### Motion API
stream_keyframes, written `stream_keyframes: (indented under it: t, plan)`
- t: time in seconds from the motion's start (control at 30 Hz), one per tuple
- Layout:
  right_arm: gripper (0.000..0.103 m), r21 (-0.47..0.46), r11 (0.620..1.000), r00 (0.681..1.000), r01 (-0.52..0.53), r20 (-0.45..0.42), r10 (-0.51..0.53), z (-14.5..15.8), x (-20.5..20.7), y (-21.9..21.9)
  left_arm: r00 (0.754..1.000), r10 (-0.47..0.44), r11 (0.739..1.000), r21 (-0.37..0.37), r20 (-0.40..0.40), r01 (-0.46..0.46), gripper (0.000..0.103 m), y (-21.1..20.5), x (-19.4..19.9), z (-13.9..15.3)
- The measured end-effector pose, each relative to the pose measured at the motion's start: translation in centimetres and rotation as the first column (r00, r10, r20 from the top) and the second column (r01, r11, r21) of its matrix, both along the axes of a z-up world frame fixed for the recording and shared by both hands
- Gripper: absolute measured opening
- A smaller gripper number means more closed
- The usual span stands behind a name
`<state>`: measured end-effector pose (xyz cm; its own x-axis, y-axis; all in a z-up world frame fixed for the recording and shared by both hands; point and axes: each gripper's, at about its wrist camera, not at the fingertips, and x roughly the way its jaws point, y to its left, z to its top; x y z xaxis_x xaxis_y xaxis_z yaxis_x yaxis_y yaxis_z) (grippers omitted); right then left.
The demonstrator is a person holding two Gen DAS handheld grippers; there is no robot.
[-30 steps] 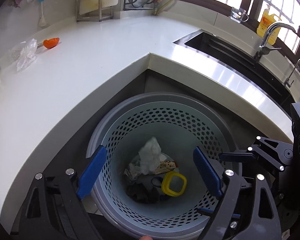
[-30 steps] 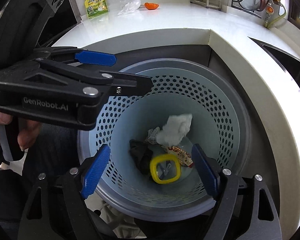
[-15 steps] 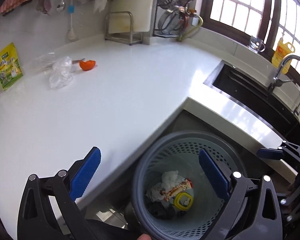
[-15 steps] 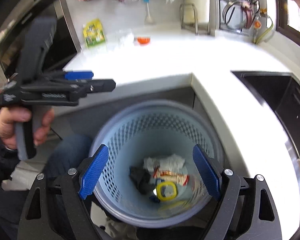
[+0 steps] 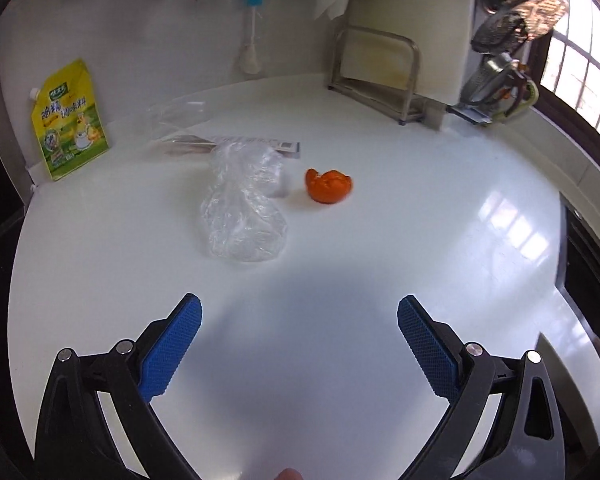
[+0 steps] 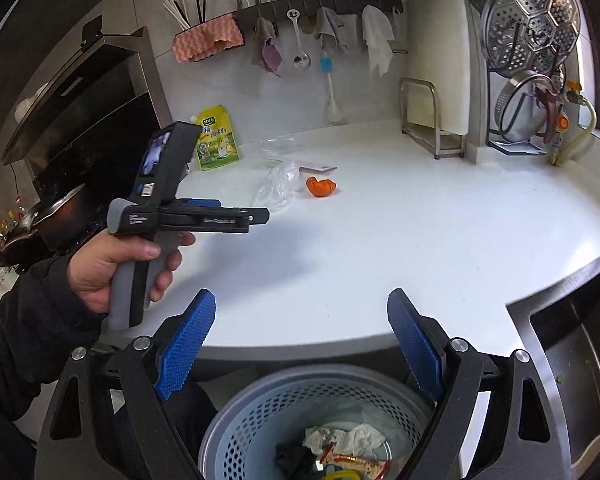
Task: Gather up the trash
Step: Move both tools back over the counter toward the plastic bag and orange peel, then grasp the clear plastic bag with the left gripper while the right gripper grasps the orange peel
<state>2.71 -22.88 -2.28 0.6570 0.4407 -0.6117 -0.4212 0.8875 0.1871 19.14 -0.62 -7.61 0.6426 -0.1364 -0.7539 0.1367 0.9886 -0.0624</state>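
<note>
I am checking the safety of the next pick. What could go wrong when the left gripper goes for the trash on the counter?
The crumpled clear plastic bag is thin and slippery, so the open left gripper may slip off it or catch only a corner. The orange peel lies close beside the bag, and a wide grab might push it away. A flat wrapper sits just behind the bag and could be dragged along.

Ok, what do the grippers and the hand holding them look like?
Both grippers, left and right, have black frames with silver bolts and blue textured pads. The left one has a grey handle and white lettering. The hand is bare, with a black sleeve.
</note>
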Motion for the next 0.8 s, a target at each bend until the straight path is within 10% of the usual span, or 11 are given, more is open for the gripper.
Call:
stream_keyframes:
  t: [0.37, 0.6, 0.8]
  plan:
    - [0.084, -0.015, 0.999, 0.999, -0.030, -0.018, 0.030, -0.5, 10.3, 2.8, 0.998, 0.066, 0.995, 0.083, -0.017, -0.064, 0.095, 1.4, 9.3, -1.9]
    - [0.084, -0.053, 0.998, 0.997, -0.037, -0.063, 0.034, -1.9, 15.5, 5.0, 0.998, 0.040, 0.997, 0.069, -0.045, -0.037, 0.011, 2.2, 10.6, -2.9]
    - [0.084, -0.136, 0.990, 0.994, -0.040, -0.108, 0.026, -3.9, 21.9, 8.3, 1.000, 0.000, 0.999, 0.033, 0.021, -0.001, 0.005, 2.9, 9.6, -1.1]
